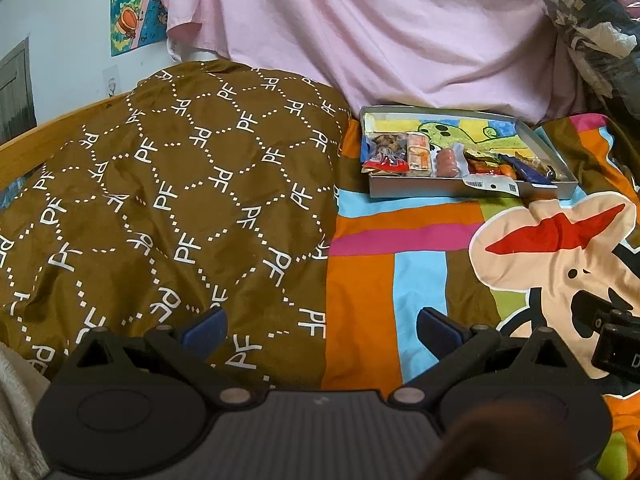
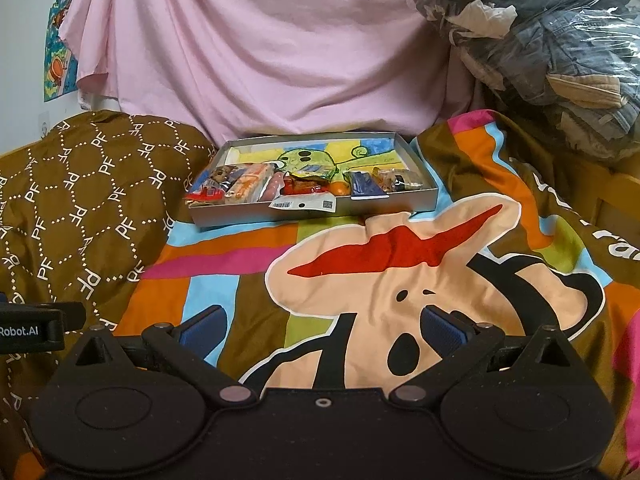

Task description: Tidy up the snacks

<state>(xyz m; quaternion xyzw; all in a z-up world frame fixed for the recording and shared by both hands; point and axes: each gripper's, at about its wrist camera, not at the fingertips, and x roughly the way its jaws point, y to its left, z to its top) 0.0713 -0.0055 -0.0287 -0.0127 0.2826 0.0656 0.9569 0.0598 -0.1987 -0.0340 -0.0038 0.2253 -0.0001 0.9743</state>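
Grey tray point(image 2: 280, 214) of snacks point(image 2: 304, 184) is seen well ahead of the empty, spread right gripper point(image 2: 322, 330), slightly left, its long side crosswise; the spread left gripper point(image 1: 320, 330) sits further off.

Black left hand-held gripper point(image 1: 320, 330), blue finger pads point(image 1: 204, 330) (silver rivets); right hand-held gripper point(image 2: 322, 330) alike.

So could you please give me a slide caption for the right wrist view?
Open right gripper faces a snack-filled tray on a colourful bedspread.
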